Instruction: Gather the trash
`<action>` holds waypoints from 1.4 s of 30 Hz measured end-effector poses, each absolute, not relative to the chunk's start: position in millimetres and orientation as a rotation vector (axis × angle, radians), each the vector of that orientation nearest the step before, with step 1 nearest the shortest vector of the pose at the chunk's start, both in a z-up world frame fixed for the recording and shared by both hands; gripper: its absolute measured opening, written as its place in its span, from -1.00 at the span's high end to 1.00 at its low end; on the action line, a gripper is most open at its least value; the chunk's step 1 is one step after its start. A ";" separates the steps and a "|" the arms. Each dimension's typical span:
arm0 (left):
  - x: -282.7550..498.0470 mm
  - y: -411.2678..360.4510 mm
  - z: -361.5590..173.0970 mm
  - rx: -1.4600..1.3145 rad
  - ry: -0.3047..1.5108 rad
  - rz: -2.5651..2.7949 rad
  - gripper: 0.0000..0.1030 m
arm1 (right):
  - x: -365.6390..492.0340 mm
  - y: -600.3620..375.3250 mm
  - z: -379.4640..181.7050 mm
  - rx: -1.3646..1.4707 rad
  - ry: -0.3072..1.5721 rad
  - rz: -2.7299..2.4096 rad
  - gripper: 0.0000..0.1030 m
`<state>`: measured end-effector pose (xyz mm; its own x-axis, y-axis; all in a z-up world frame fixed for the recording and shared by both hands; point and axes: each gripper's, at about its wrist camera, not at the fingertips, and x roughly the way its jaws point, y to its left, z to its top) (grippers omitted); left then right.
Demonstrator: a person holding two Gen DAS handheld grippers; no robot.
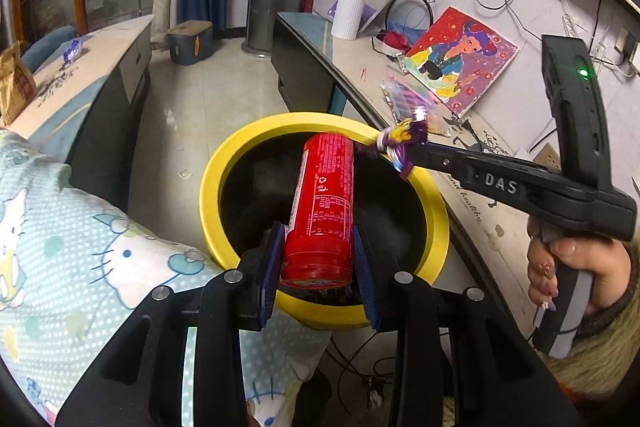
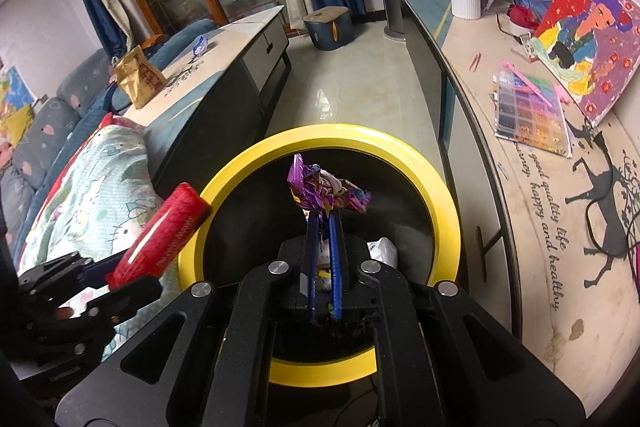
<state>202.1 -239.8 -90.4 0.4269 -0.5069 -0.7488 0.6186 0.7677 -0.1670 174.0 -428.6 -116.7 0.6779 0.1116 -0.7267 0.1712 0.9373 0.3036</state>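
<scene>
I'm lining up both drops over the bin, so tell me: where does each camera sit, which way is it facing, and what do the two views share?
Left wrist: on the left claw, facing down into the yellow bin; shows its pads clamping the red canister, plus the right hand.
Right wrist: on the right claw, facing down into the bin; shows its fingers at the purple wrapper.
Shared: bin, canister, wrapper, white vase.

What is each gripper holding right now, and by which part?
Left gripper clamps the red canister near its capped end. Right gripper pinches the purple wrapper by its lower edge. Both hang over the yellow bin.
</scene>
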 end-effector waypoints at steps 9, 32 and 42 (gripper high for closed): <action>203.8 -227.4 -83.6 0.107 0.834 -0.659 -0.61 | 160.3 -424.2 -99.9 0.339 0.778 -0.065 0.01; 171.8 -137.2 -32.2 0.005 0.686 -0.439 -0.87 | 110.3 -358.5 -49.1 0.178 0.578 -0.049 -0.79; 132.6 -88.3 -19.7 -0.023 0.591 -0.336 -0.87 | 74.4 -313.5 -41.2 0.156 0.458 -0.046 -0.79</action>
<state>132.6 -88.3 -19.7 0.7779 -0.3168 -0.5426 0.3037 0.9456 -0.1167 74.4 -313.5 -41.2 0.8961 -0.0096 -0.4438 0.0797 0.9870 0.1395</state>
